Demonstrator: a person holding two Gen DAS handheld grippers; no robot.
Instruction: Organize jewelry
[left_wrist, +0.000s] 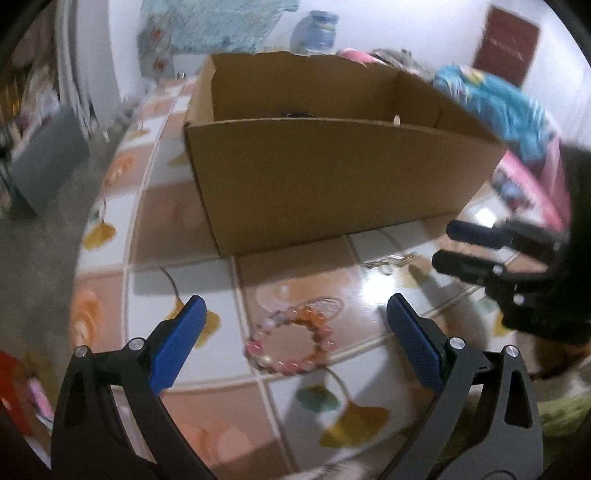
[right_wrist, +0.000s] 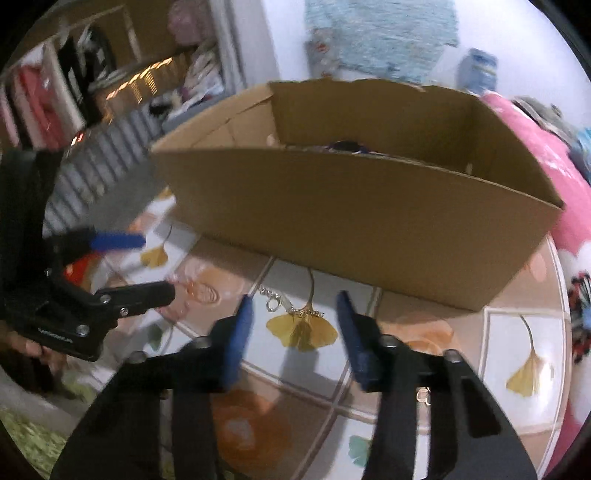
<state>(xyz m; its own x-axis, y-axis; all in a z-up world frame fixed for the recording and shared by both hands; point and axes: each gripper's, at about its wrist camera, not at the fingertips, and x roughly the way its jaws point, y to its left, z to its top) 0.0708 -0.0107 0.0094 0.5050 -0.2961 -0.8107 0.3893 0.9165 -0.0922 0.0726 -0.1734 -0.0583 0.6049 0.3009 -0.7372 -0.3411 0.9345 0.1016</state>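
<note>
1. Nearest, at the left gripper (left_wrist: 295, 301): spread wide, holding nothing, poised over the beaded bracelet (left_wrist: 327, 334) lying flat on the glossy table (left_wrist: 166, 229) between the blue pads.
2. Likely to go wrong here: closing on one round bead and squirting the ring sideways across the slick surface, or pressing down on the table before getting under the beads.
3. Next, at the right gripper (right_wrist: 295, 297): narrowed to a part gap, gripping nothing, aimed at the thin gold chain (right_wrist: 280, 304) lying just ahead of the tips on a yellow leaf print.
4. Probable trouble: pinching air above so flat a chain, or catching only one end and dragging the rest, tangled, along the table.
5. Also worth watching: both tools working near each other, so a sideways reach risks a knock and a scattered piece.
6. Farther back, the cardboard box (right_wrist: 351, 221), open-topped and high-walled, standing close behind both pieces; risks snagging a dangling chain on the near rim, or dropping it outside.
7. Deepest in, a dark item (right_wrist: 347, 145) peeking over the rim; cannot tell what.
8. Counted: two grippers, one beaded bracelet, one gold chain, one box, one dark item inside.
</note>
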